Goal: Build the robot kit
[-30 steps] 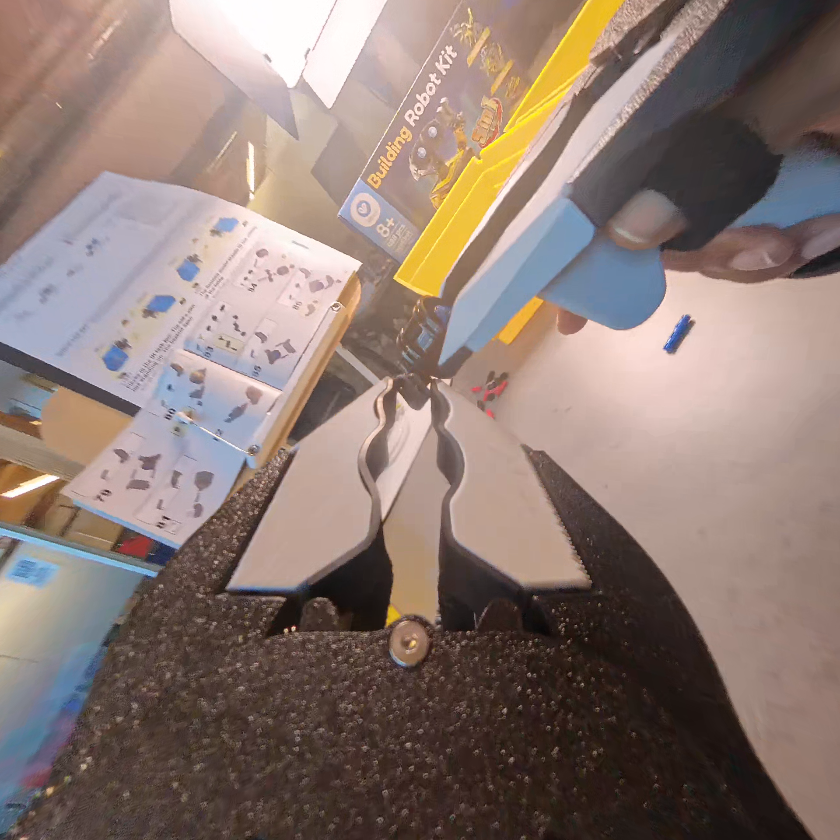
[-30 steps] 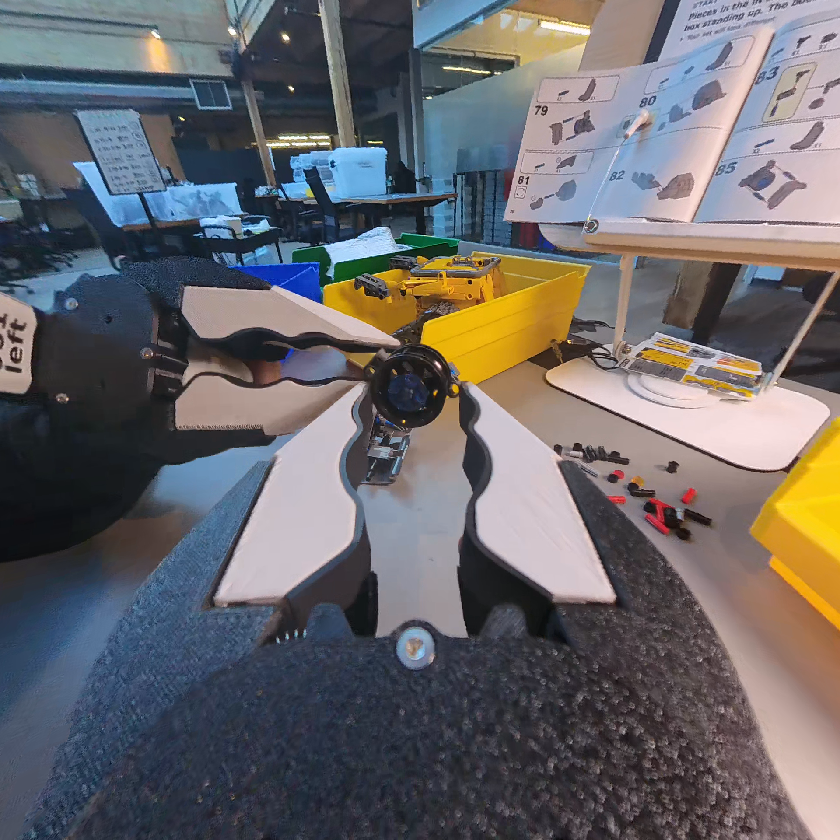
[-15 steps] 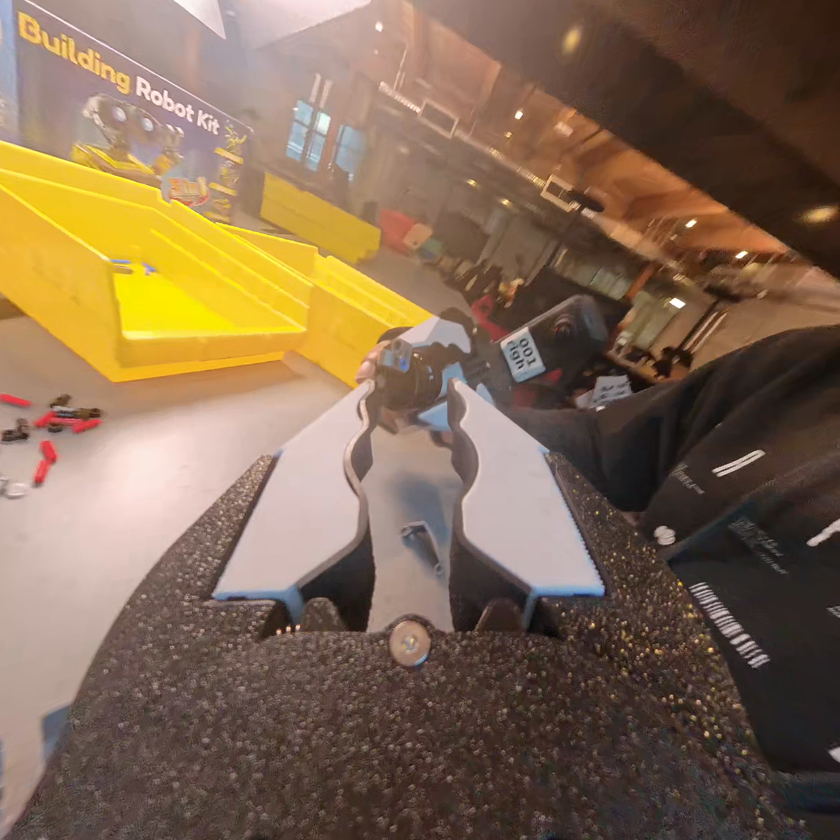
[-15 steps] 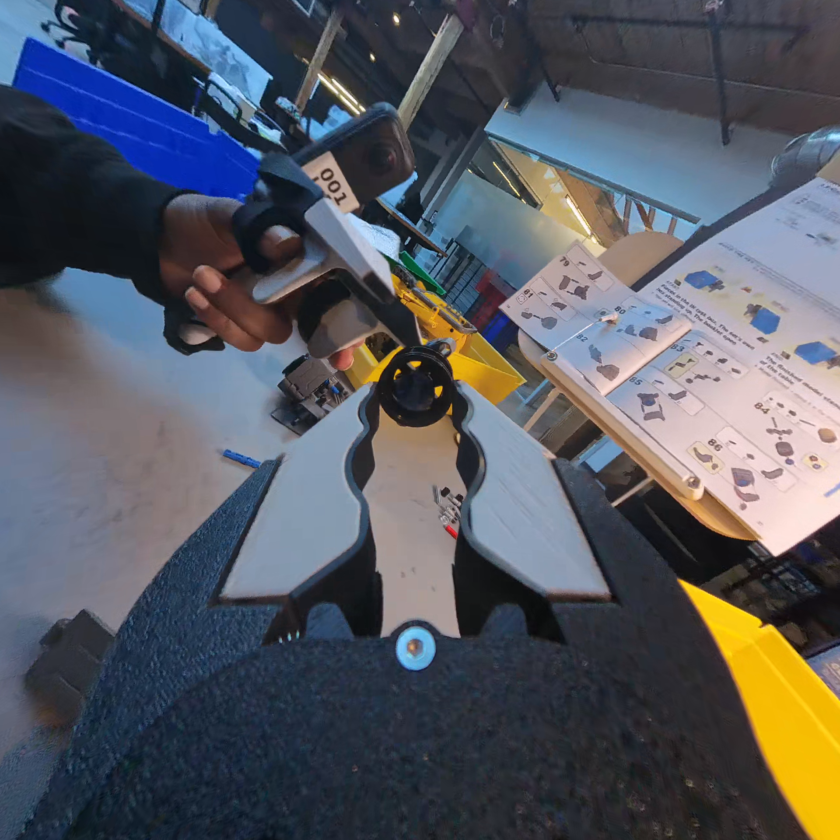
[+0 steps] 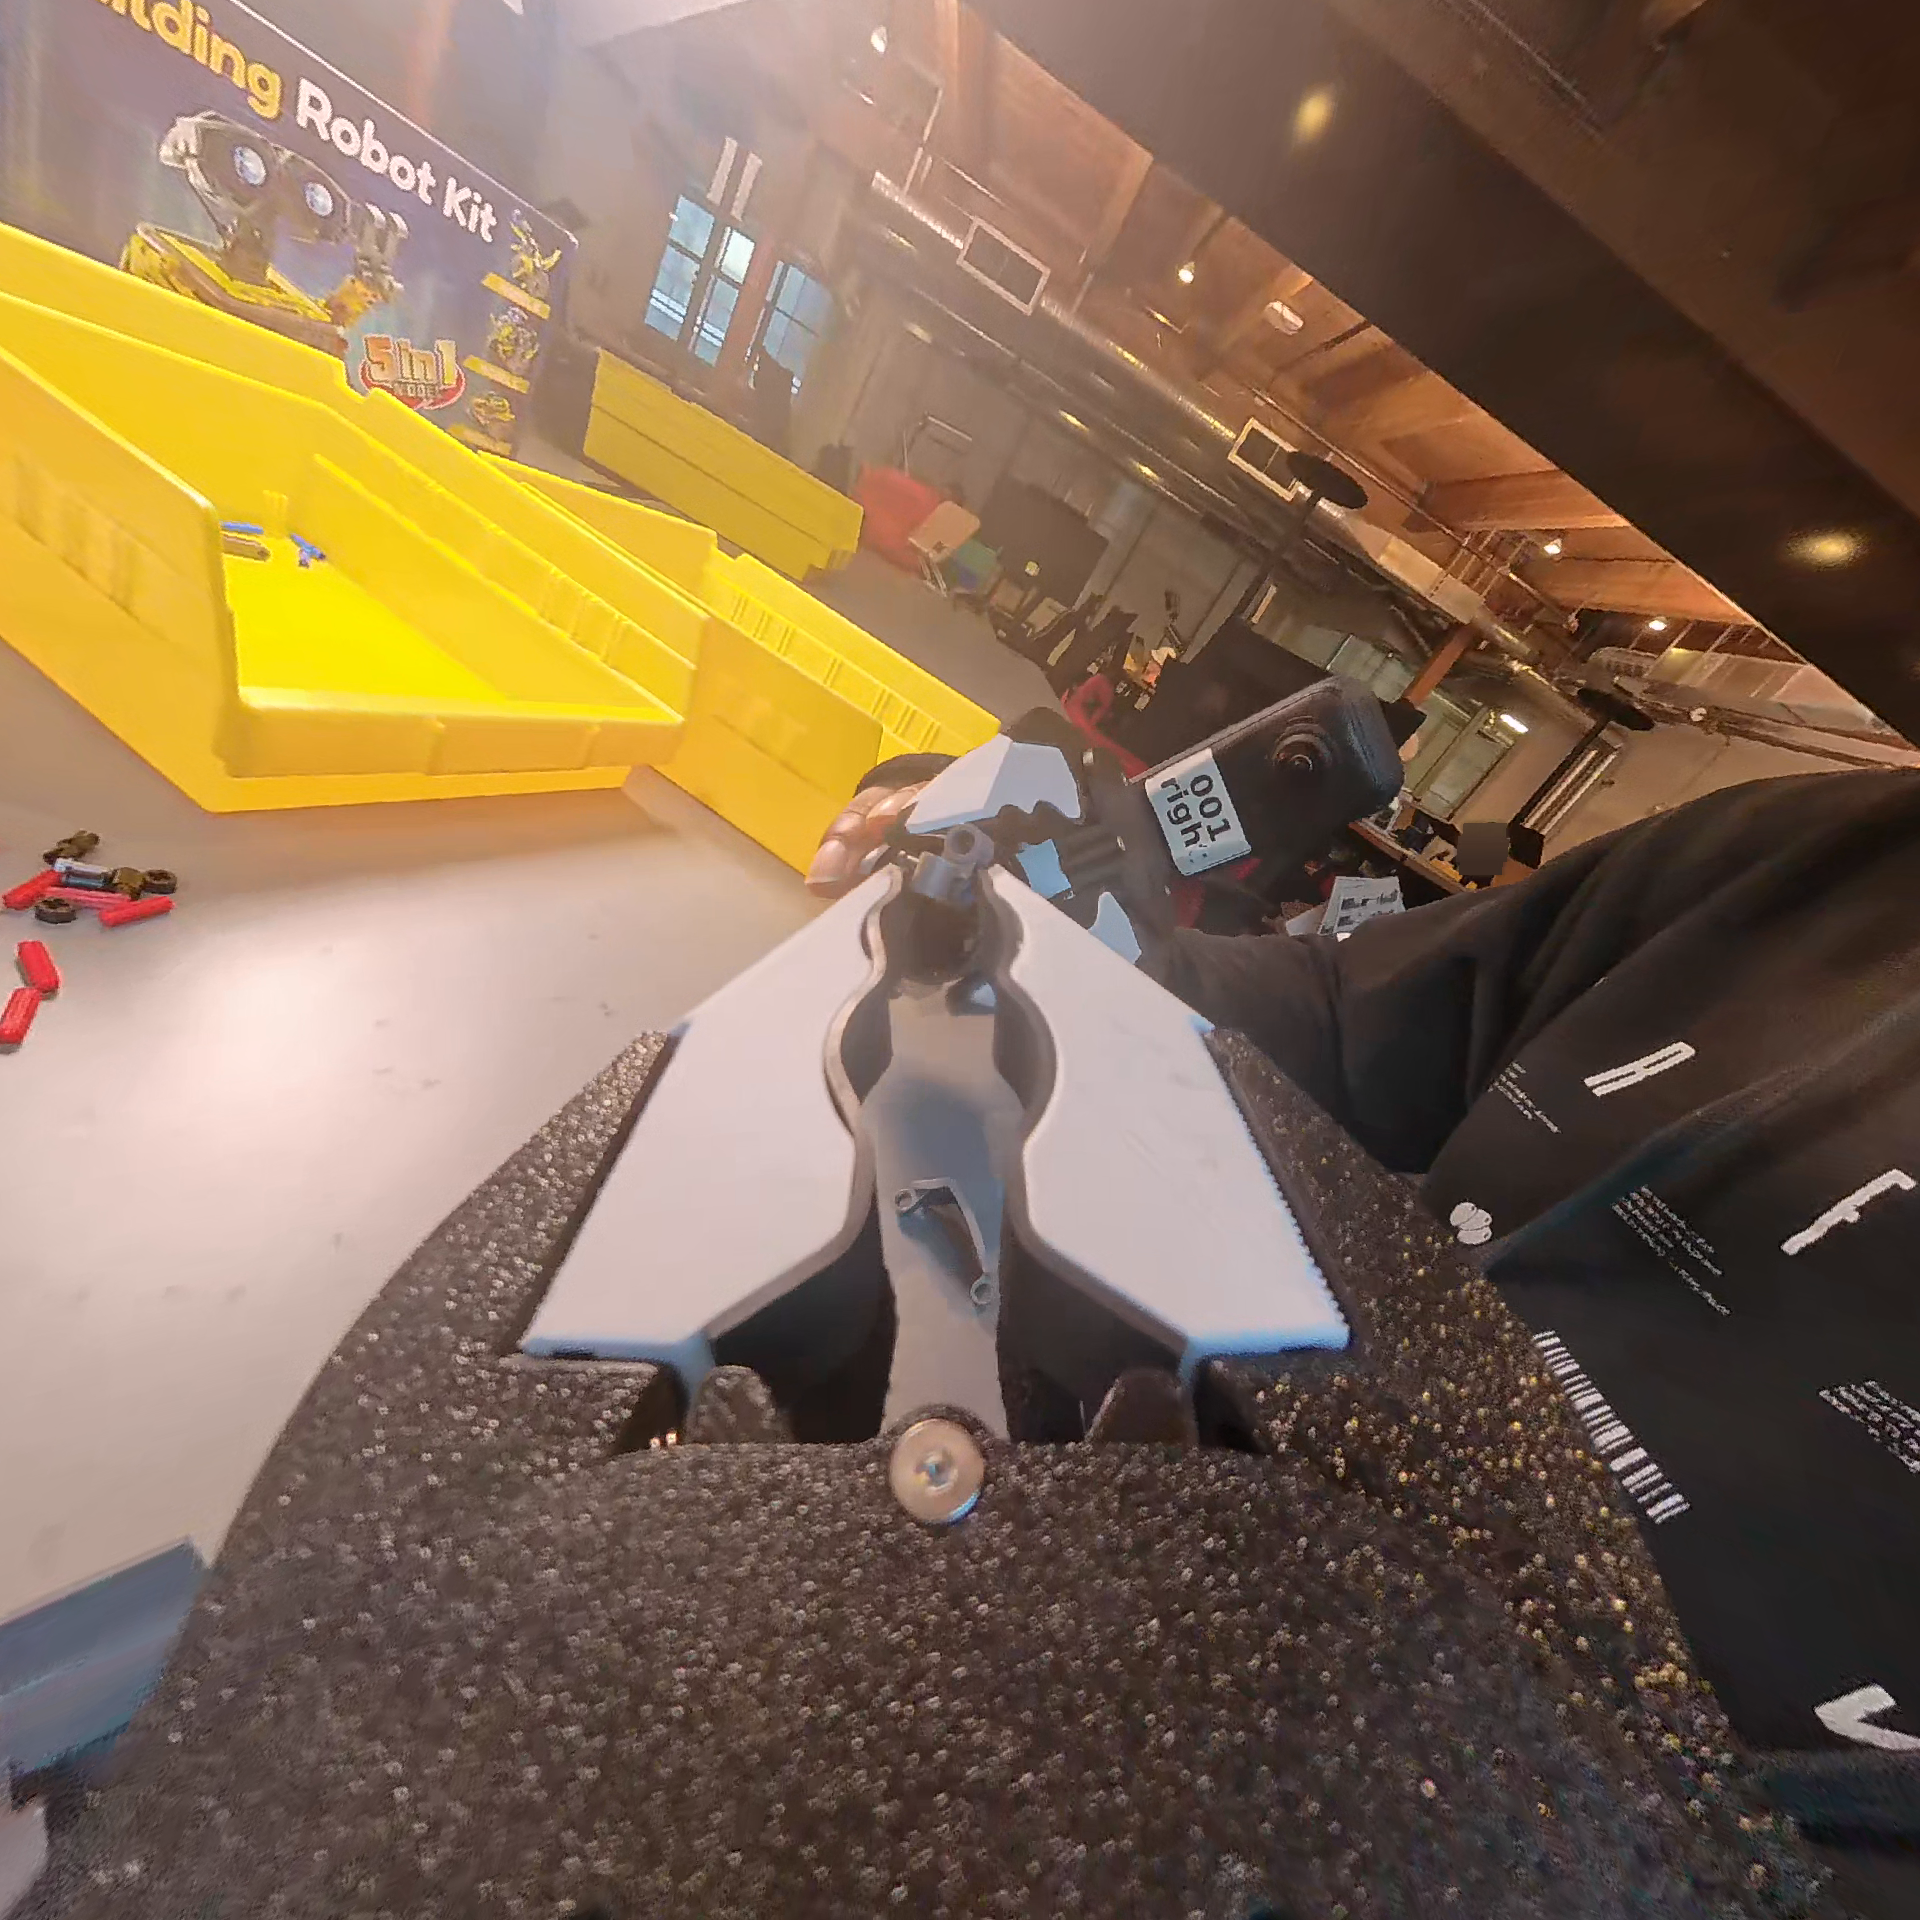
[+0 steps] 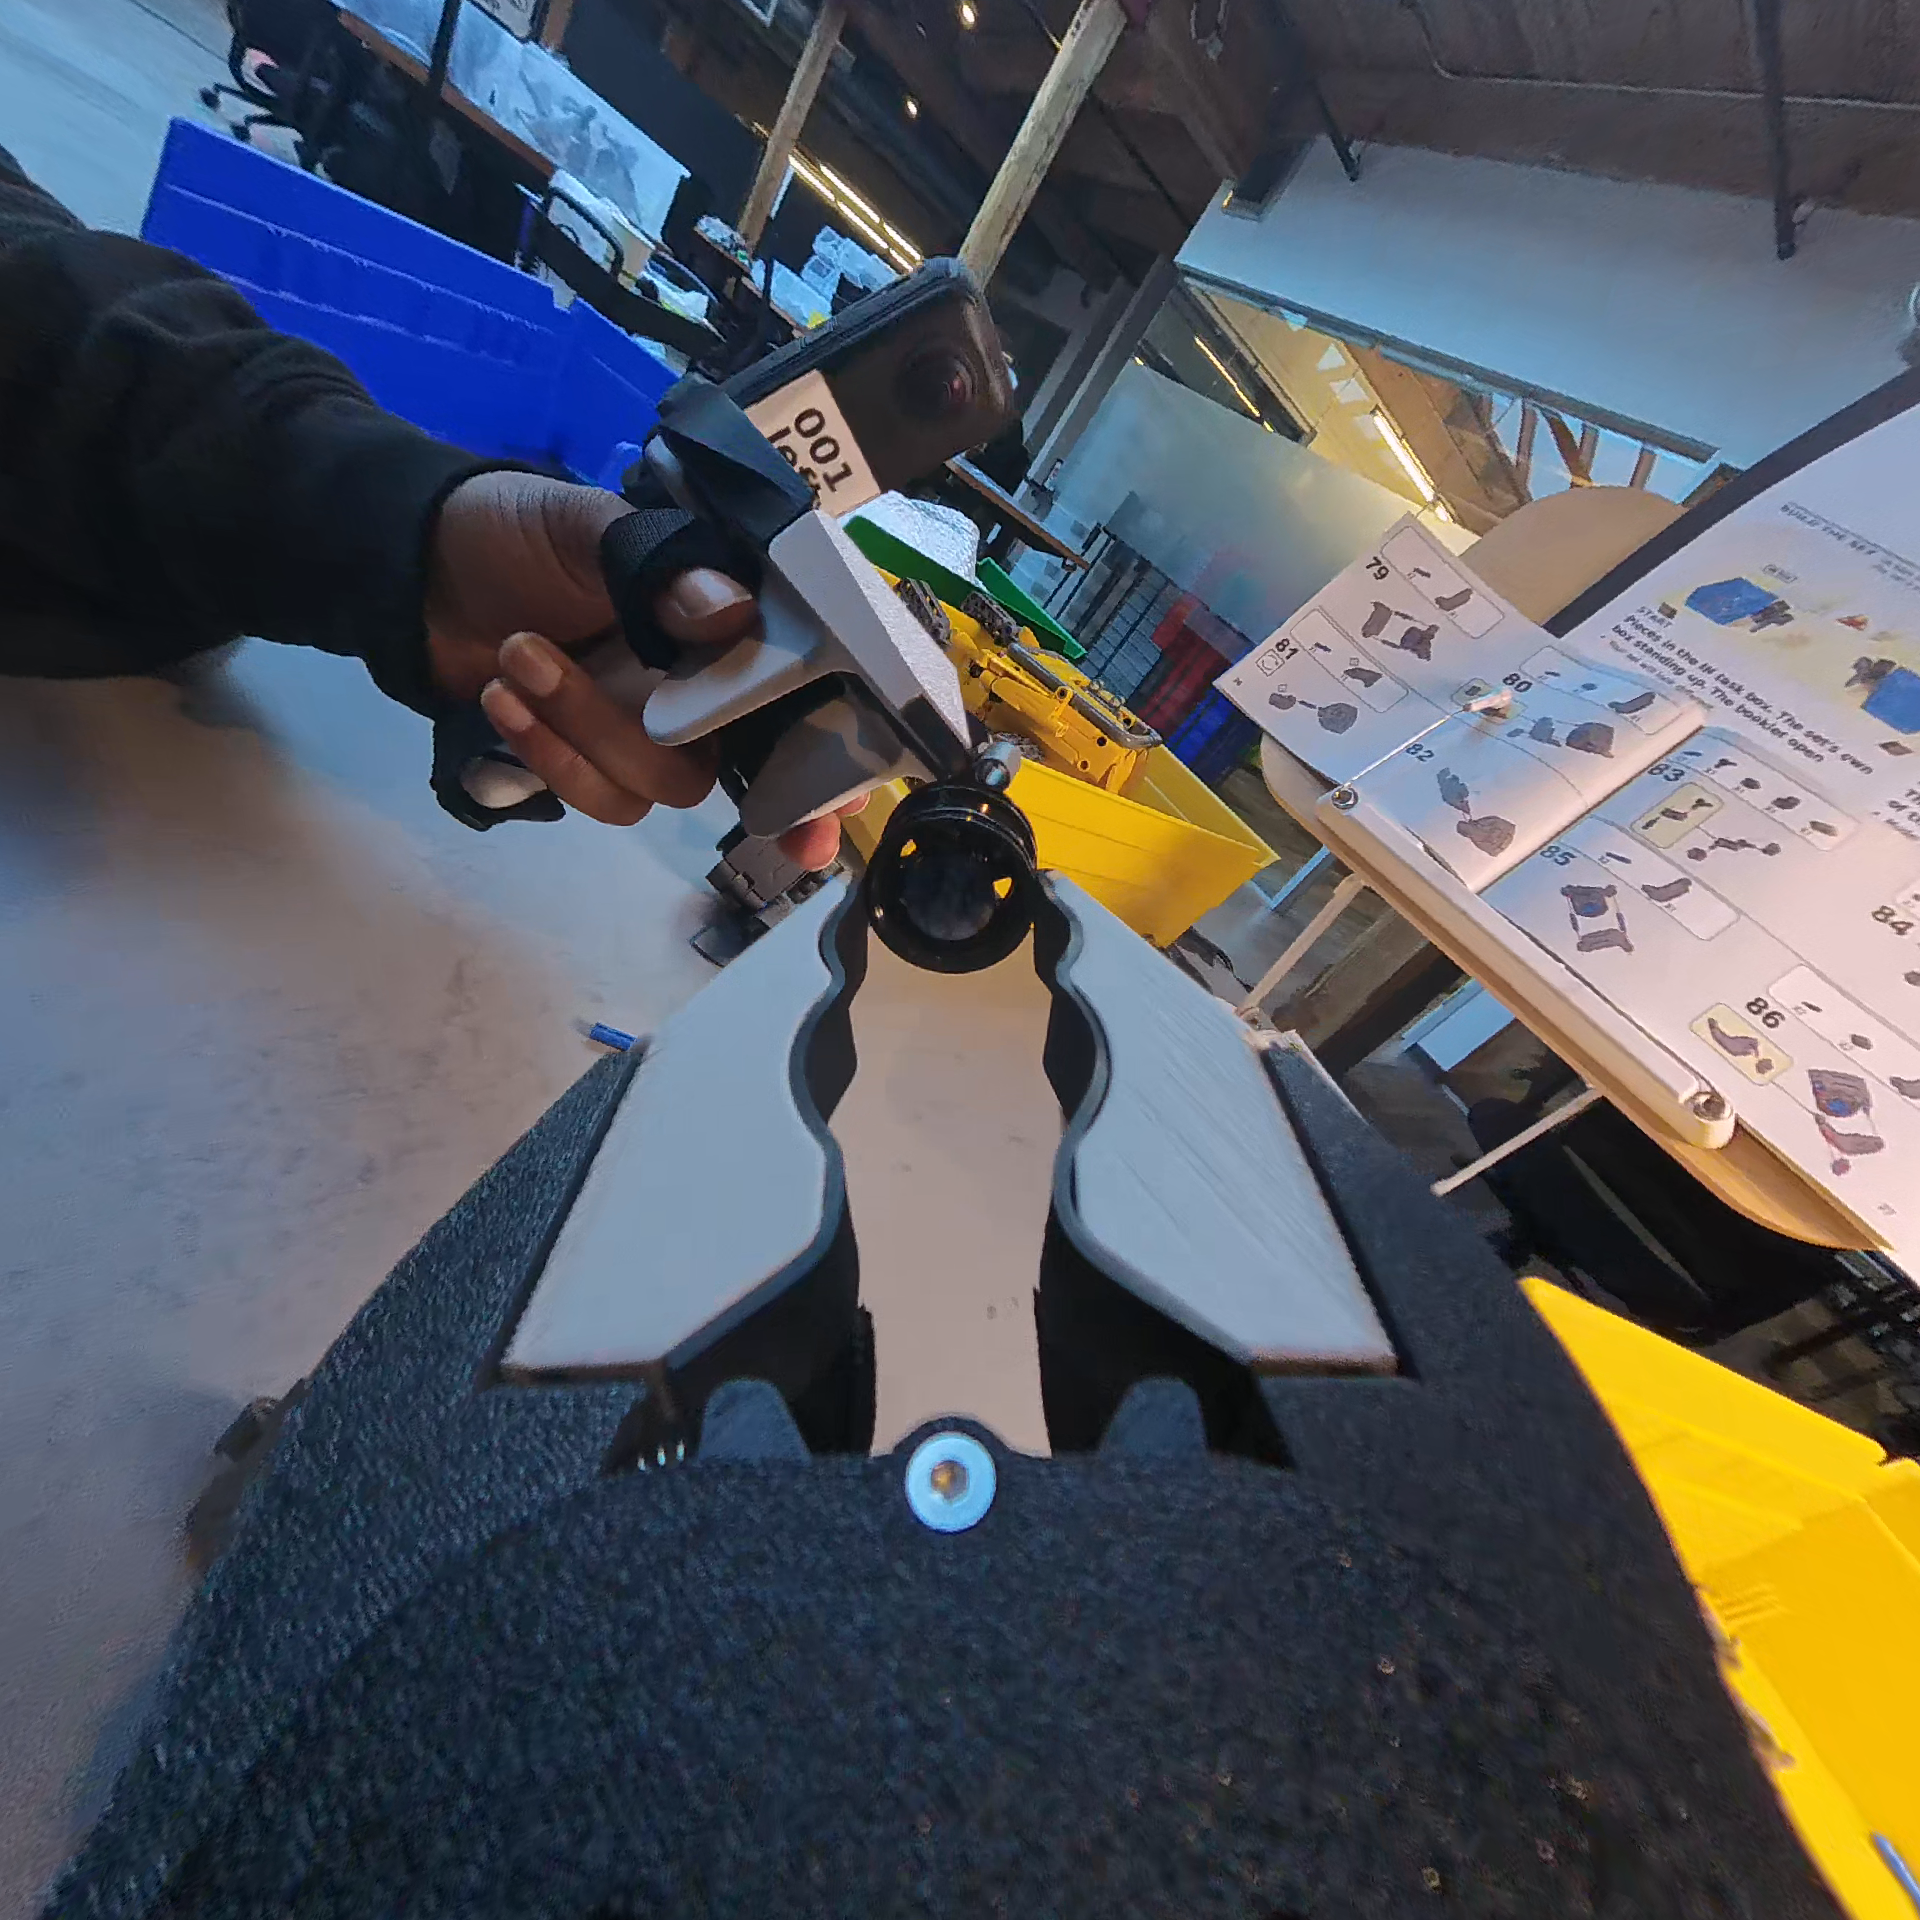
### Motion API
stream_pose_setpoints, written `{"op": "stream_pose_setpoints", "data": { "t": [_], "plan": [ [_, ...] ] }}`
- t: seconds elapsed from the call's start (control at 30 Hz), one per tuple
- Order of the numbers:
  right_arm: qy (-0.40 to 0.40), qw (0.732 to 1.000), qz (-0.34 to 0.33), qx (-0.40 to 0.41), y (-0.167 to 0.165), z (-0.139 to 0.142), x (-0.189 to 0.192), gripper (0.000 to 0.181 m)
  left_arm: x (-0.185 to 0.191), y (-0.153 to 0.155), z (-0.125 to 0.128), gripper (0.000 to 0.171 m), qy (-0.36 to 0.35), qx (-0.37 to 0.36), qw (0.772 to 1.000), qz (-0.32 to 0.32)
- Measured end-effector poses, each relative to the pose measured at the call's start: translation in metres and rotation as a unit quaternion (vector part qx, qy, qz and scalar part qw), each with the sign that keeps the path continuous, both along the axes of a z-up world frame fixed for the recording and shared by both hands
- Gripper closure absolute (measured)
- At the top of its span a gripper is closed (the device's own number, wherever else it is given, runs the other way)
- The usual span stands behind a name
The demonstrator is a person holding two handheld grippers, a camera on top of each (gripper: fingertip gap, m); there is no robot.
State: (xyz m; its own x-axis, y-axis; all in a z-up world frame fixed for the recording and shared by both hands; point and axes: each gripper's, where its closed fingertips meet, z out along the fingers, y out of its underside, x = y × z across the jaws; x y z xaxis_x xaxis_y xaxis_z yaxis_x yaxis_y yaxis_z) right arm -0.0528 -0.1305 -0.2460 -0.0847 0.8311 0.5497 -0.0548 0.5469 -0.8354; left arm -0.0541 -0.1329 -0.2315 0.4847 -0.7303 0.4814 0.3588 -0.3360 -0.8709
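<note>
**Black wheel and grey peg held tip to tip above the table**

Black plastic, a small spoked wheel (image 6: 951, 885), is clamped by its rim between the fingertips of the right gripper (image 6: 951, 906) and held clear of the grey table (image 5: 260, 1091). The left gripper (image 5: 943, 899) is closed down narrowly on a small grey peg (image 5: 958, 857), as far as can be judged. In the right wrist view this peg (image 6: 995, 764) is seen at the wheel's upper edge. Whether it is touching or just beside cannot be told, and it is not seen seated in the hub. The left gripper is carried by a hand (image 6: 540, 623) in a black sleeve.

Loose red and black pieces (image 5: 94, 899) lie well apart on the table, near a yellow bin (image 5: 447, 717), behind which a printed kit box (image 5: 343, 208) is stood. An open instruction booklet (image 6: 1558, 779) is propped on a stand to the right. A partly built yellow model (image 6: 1049, 686) is seen in another yellow bin beyond the grippers.
</note>
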Motion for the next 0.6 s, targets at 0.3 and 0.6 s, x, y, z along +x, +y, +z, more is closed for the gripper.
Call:
{"op": "stream_pose_setpoints", "data": {
  "t": [0.3,0.6],
  "plan": [
    [-0.008,0.992,0.047,-0.116,-0.006,0.008,0.003,0.150,0.003,-0.012,0.007,0.161,0.087,0.116,0.989,0.014],
    [-0.004,0.936,0.174,-0.306,-0.017,0.027,0.015,0.150,0.015,-0.028,0.006,0.164,0.258,0.230,0.938,0.031]
  ]
}}
